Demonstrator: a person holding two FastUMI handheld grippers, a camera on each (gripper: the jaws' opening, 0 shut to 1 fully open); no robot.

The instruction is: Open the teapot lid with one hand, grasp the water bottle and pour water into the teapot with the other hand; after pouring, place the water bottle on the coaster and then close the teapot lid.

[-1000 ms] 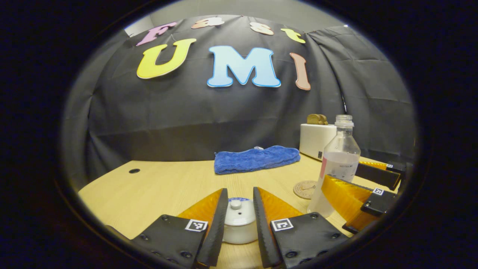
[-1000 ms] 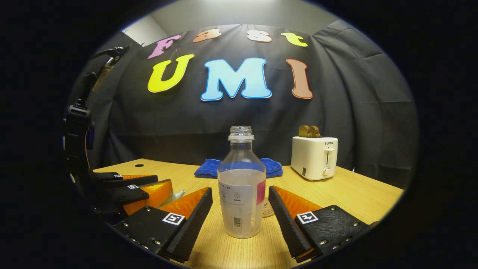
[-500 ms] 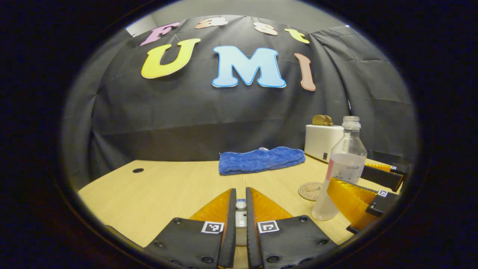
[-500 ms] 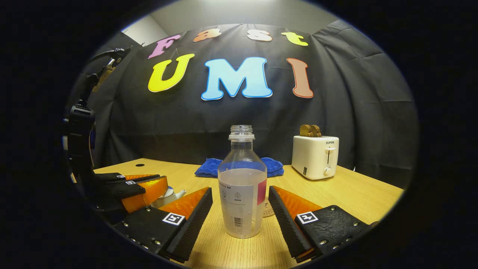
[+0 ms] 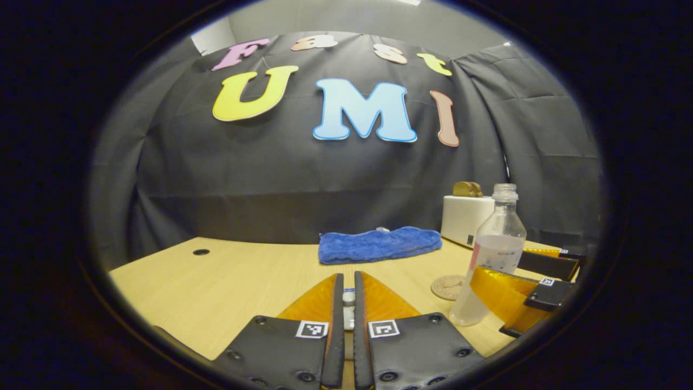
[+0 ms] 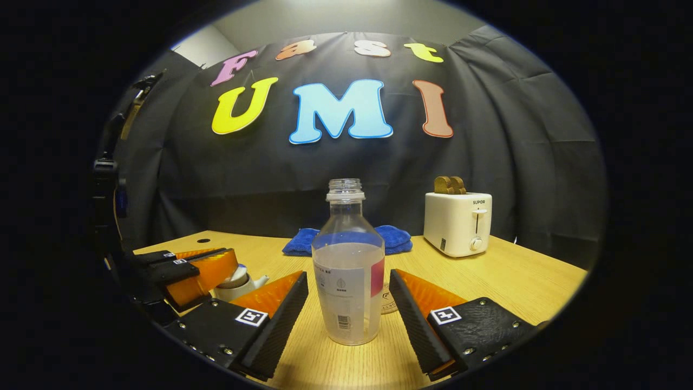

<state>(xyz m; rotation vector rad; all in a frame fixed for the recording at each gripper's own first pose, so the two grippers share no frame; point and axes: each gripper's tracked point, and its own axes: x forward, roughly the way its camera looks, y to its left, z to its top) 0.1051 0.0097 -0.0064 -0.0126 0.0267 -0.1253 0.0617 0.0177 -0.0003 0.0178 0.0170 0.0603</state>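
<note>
Across the lower part of both views: pale wooden desk [image 6: 514,281], carrying everything. Toward its back edge, right of centre in the right gripper view: white toaster [image 6: 457,225]. At mid-frame in the left gripper view: folded blue towel [image 5: 379,245].

Lower centre of the right gripper view: water bottle [image 6: 349,271], uncapped, roughly half full, upright on the desk. On either side of it: right tongs [image 6: 347,275], spread wide, with a gap to each flank and no contact yet. Risk here: closing off-centre, with one finger arriving first, pushes a tall, open bottle sideways and probably slops or tips it. Better to square up first, then squeeze low on the body.

Lower left of the right gripper view: white teapot [image 6: 238,284], partly behind the left tongs [image 5: 346,279]. Clenched, those, on the small knob of the teapot lid [image 5: 349,297], seen in the slit between the fingers at bottom centre of the left gripper view. Cannot tell whether the lid is clear of the pot. Risk: a small, smooth knob in a narrow pinch likely slips or twists out, dropping the lid onto the pot or desk; a slanted pull may drag the teapot too.

Just behind the bottle: round coaster [image 5: 448,287], flat and bare, close enough to be nudged by a sliding bottle.
</note>
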